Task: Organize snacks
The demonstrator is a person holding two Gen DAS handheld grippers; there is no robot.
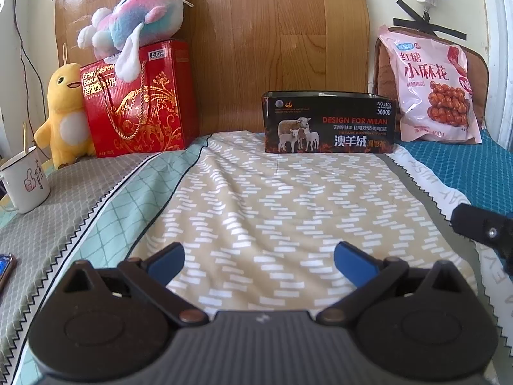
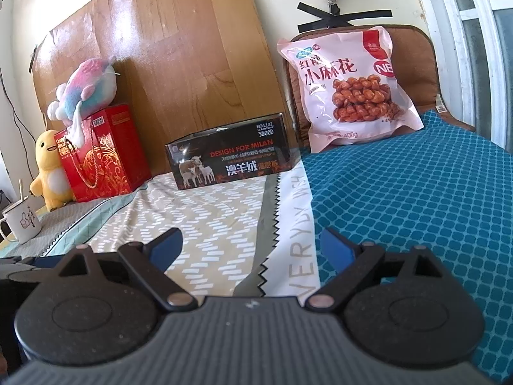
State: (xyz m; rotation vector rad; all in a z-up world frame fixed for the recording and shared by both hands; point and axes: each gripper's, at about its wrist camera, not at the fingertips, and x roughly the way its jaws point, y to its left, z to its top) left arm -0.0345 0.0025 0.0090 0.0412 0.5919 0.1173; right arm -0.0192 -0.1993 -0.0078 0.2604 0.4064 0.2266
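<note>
A pink snack bag (image 1: 431,88) (image 2: 351,86) of fried twists leans upright against a brown cushion at the back right. A red biscuit gift box (image 1: 138,99) (image 2: 102,154) with a cord handle stands at the back left. Between them an open-topped black box (image 1: 330,123) (image 2: 229,157) with sheep printed on it rests against the wooden board. My left gripper (image 1: 259,258) hovers open and empty over the patterned cloth, well short of the black box. My right gripper (image 2: 251,245) is open and empty too, above the cloth's seam; part of its body (image 1: 484,229) shows at the left wrist view's right edge.
A pastel plush toy (image 1: 134,22) (image 2: 85,89) lies on the red box. A yellow plush duck (image 1: 64,115) (image 2: 49,173) stands beside it. A white mug (image 1: 24,183) (image 2: 21,224) with a stick sits at the left. A phone (image 1: 6,268) lies at the left edge. Blue cloth (image 2: 416,192) covers the right.
</note>
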